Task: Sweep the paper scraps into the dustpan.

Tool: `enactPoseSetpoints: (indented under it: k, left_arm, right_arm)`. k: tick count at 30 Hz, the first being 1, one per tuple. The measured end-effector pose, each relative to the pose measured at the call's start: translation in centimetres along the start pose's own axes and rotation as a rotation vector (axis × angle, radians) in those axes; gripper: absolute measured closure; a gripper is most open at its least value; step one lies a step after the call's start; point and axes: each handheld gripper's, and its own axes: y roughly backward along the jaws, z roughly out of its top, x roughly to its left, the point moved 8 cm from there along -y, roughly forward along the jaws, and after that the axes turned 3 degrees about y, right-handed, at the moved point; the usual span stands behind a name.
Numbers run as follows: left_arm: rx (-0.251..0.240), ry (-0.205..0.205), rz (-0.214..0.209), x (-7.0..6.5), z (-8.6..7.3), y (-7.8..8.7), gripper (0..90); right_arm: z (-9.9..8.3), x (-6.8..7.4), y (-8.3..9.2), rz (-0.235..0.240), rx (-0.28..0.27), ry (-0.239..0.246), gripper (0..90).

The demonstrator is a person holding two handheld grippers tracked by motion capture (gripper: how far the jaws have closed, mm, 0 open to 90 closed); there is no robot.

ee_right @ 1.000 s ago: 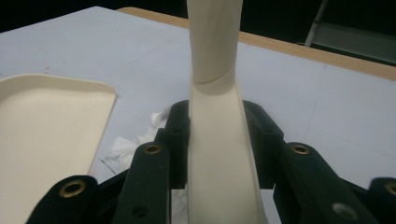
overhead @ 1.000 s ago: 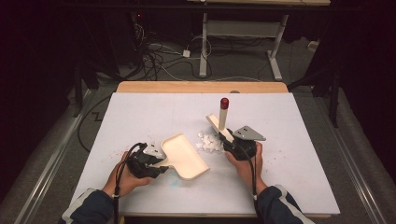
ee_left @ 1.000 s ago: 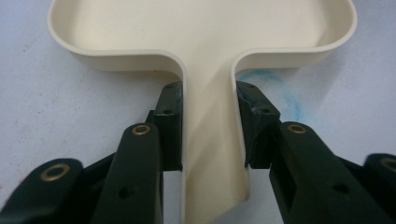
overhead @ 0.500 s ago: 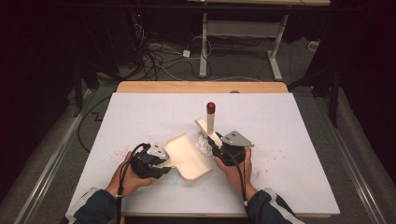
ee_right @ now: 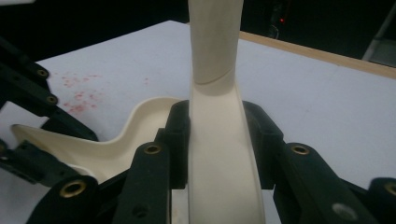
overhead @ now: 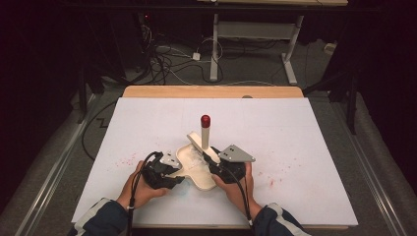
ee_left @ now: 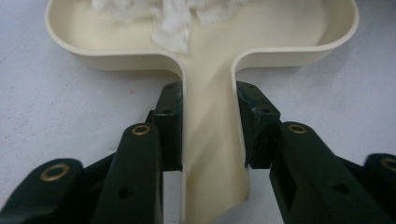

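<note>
The cream dustpan (overhead: pixel 195 169) lay flat on the white desk (overhead: pixel 305 147), near the front edge and about midway between the left and right edges. The left hand-held gripper (overhead: pixel 164 169) was clamped on the dustpan's handle (ee_left: pixel 210 140), its black pads pressing both sides of the handle. White crumbs (ee_left: pixel 173 25) sat inside the pan, close to where the handle joins it. The right hand-held gripper (overhead: pixel 219 162) was clamped on the cream handle of a brush (ee_right: pixel 217 140), which stood upright with its red tip (overhead: pixel 205 120) uppermost, just beside the right side of the dustpan. The brush's head lay low at the pan's far rim. Faint red specks (overhead: pixel 125 160) marked the desk to the left of the left hand-held gripper.
</note>
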Motion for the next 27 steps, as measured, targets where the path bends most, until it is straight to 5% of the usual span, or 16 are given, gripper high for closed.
enactPoseSetpoints:
  k: [9, 27]
  left_arm:
    - [0.002, -0.002, 0.002, 0.0, 0.0, 0.0, 63.7]
    - [0.007, -0.004, 0.002, 0.0, -0.1, -0.1, 63.7]
  right_arm:
    - [0.6, 2.3, 0.5, 0.049, -0.006, 0.053, 68.0]
    - [2.7, -0.8, 2.2, 0.029, -0.078, -0.029, 68.1]
